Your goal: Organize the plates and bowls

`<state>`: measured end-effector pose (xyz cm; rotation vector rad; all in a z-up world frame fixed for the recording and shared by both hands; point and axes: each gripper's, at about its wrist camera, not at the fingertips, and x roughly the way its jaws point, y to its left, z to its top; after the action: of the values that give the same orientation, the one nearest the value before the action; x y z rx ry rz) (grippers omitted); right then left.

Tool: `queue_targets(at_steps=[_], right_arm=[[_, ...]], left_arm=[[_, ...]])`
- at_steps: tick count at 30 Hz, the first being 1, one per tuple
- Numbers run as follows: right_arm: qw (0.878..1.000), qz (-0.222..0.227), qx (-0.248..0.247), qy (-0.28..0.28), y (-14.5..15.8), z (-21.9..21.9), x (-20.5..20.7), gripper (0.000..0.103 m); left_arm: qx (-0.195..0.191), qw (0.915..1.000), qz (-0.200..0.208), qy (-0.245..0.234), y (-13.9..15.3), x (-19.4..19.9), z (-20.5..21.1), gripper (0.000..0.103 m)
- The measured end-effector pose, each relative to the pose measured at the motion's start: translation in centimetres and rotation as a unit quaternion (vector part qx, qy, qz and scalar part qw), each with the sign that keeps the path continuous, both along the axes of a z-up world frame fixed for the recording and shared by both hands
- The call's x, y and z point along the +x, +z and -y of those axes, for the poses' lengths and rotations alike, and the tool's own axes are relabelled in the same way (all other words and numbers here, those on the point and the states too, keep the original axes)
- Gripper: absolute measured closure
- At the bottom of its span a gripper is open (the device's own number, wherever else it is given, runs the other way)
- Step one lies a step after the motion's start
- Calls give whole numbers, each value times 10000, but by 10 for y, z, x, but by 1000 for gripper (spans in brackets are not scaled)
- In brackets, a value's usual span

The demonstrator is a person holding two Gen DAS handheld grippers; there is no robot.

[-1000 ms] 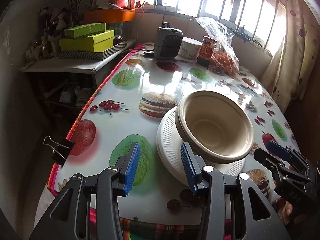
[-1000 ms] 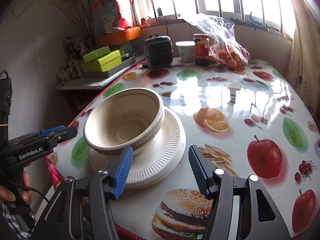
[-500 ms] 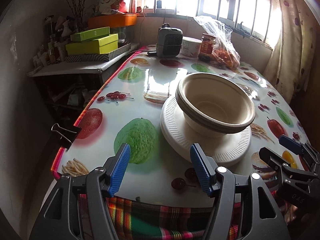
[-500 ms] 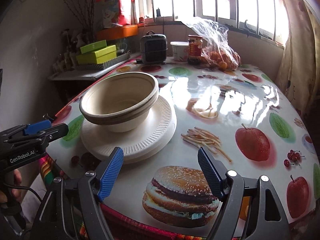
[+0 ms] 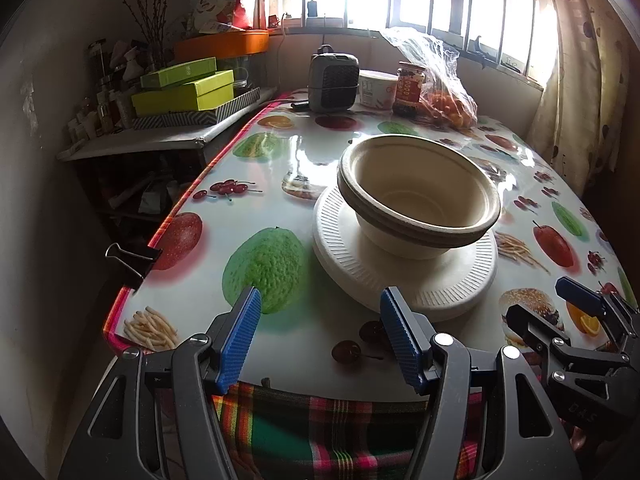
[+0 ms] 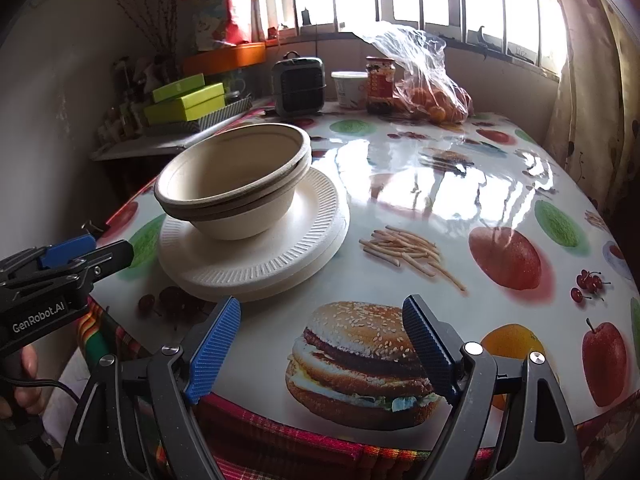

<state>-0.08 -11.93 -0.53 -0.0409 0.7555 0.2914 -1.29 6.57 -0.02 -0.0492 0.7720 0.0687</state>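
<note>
Left gripper [image 5: 320,334]: jaws stood wide with nothing between the blue pads; it hung over the near table edge, short of the plates.
Right gripper [image 6: 320,344]: jaws were opening, wide apart, with only the printed burger of the tablecloth showing between them; no pad touched anything.
Hand: part of a hand [image 6: 25,364] showed at the lower left of the right wrist view, around the left gripper's handle.
Bowls [image 5: 418,196]: two beige bowls were nested one in the other, upright, resting on the plates.
Plates [image 5: 404,276]: a small stack of white ribbed plates lay flat on the table, near its front edge, just beyond the left gripper's right finger and apart from it.
Table [image 6: 460,200]: glossy cloth printed with fruit, fries and burgers; a plaid cloth hung below the front edge.
Binder clip [image 5: 130,258]: clamped on the table's left edge.
Far end: a small dark heater [image 5: 334,78], a white tub [image 5: 378,88], a red-labelled jar [image 5: 409,90] and a clear bag of oranges [image 5: 444,92] stood well apart from the plates.
Side shelf: green boxes [image 5: 184,90] were stacked left of the table.
</note>
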Motion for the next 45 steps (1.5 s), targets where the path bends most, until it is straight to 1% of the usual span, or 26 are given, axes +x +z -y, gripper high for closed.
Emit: queue_targets(at_steps=[2, 3, 5, 8, 16, 38, 45], right_arm=[[10000, -31, 23, -17, -1, 1, 0, 19], [10000, -38, 35, -25, -1, 1, 0, 19], [10000, -42, 43, -38, -2, 2, -1, 19], [9999, -64, 62, -56, -2, 2, 0, 19], [9999, -83, 70, -43, -4, 2, 0, 19], [9999, -70, 68, -48, -3, 2, -1, 19], [9999, -72, 70, -52, -3, 1, -1, 19]], left_arm=[[273, 9996, -69, 100, -2, 0, 6, 40], [337, 9994, -65, 91, -2, 0, 8, 40], [194, 9998, -52, -38, -2, -1, 9, 40], [224, 9997, -47, -35, -2, -2, 10, 40], [156, 9999, -63, -27, -2, -2, 8, 40], [214, 9997, -30, -58, -1, -3, 10, 40], [154, 9998, -22, -113, -2, -3, 9, 40]])
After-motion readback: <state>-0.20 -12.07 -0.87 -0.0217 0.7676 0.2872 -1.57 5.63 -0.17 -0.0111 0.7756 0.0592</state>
